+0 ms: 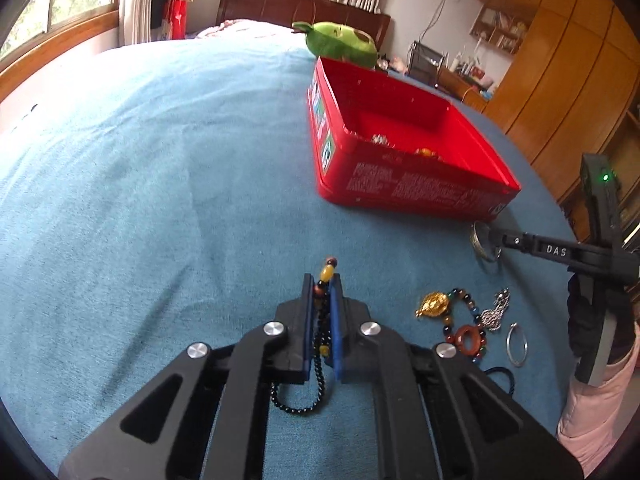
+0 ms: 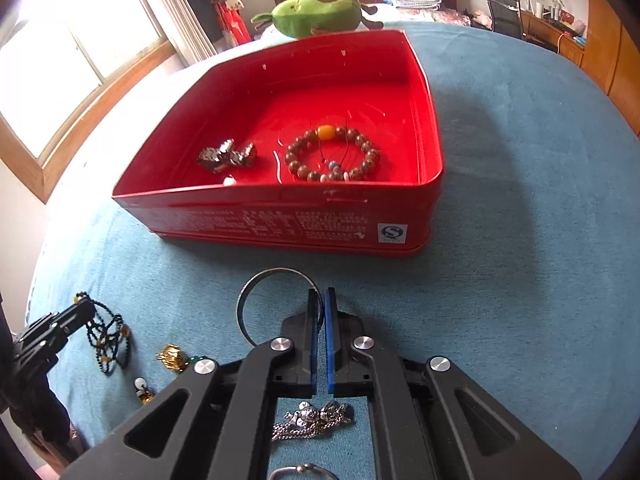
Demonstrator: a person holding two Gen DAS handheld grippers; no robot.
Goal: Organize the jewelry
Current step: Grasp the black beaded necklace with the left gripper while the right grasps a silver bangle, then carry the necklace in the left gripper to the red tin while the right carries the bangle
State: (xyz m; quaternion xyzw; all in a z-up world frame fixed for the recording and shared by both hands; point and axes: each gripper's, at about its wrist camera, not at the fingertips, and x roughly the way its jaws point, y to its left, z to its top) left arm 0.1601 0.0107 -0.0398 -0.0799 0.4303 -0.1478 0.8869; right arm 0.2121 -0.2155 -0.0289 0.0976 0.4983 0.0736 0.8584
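Presently, in the left wrist view, the left gripper [image 1: 322,280] is clenched on a black bead necklace [image 1: 320,344]; coloured beads stick out past the fingertips and a loop of small black beads hangs below the jaws. The red tin [image 1: 404,184] sits on the blue bedspread [image 1: 160,200], ahead and to the right of this gripper, well apart from it. The right gripper [image 1: 490,238] appears at the right edge, its tip close to the tin's near corner, gripping a silver bangle [image 1: 482,242]. Loose pieces lie between the two tools: a gold charm bracelet [image 1: 436,306], a silver chain [image 1: 496,312] and a thin silver ring [image 1: 517,345].

From the right wrist view, the right gripper [image 2: 319,292] is closed on the rim of the silver bangle [image 2: 256,292], which stands out to the left of the jaws. The red tin [image 2: 280,220] lies directly ahead, its long near wall running across the line of the fingers. Inside rest a wooden bead bracelet [image 2: 332,156] and a dark metal piece [image 2: 226,156]. The left gripper [image 2: 76,316] with the necklace [image 2: 108,340] shows at lower left, farther from the tin.

Judgement: the right hand is the nearer one; a lift and forward carry over the near wall should place the bangle. The left must travel forward and rightward.
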